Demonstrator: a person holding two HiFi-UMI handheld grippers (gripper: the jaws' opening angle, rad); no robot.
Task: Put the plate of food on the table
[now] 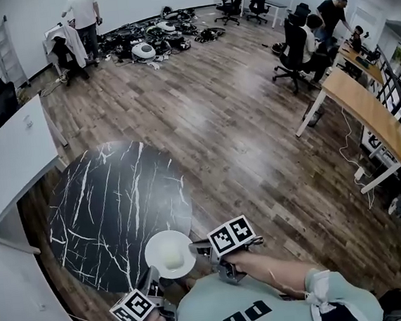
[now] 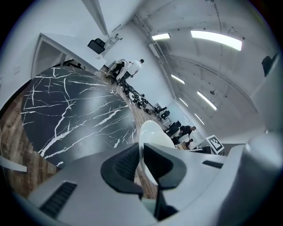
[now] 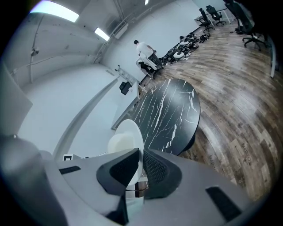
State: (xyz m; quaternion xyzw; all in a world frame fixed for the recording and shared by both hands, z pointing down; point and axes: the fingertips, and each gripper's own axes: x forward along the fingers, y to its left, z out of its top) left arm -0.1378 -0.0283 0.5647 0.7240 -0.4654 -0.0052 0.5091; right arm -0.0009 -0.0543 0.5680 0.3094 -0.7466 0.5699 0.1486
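Head view: white plate [image 1: 186, 263] w/ a pale mound of food [image 1: 168, 252] is low centre, overlapping the near rim of the round black marble table [image 1: 105, 201]. It's level, food side up. It's round, so no real long axis. Can't tell if it touches the tabletop. Left gripper [image 1: 154, 277] has the near-left rim and right gripper [image 1: 198, 249] the right rim, so it's held from 2 sides. Wood floor [image 1: 255, 137] all around; a few ppl and office chairs [image 1: 295, 48] far back.

Left gripper view: jaws clamped on the plate [image 2: 152, 134], which shows edge-on here, running up-down in frame btwn the dark pads [image 2: 126, 165]. The table [image 2: 75, 110] spreads out to the left beyond it.

Right gripper view: same deal. The right gripper's jaws are pinched on the plate rim [image 3: 131, 132], w/ the food [image 3: 119, 143] on the plate's left face in frame. The table [image 3: 170, 112] is past the plate, up and right.
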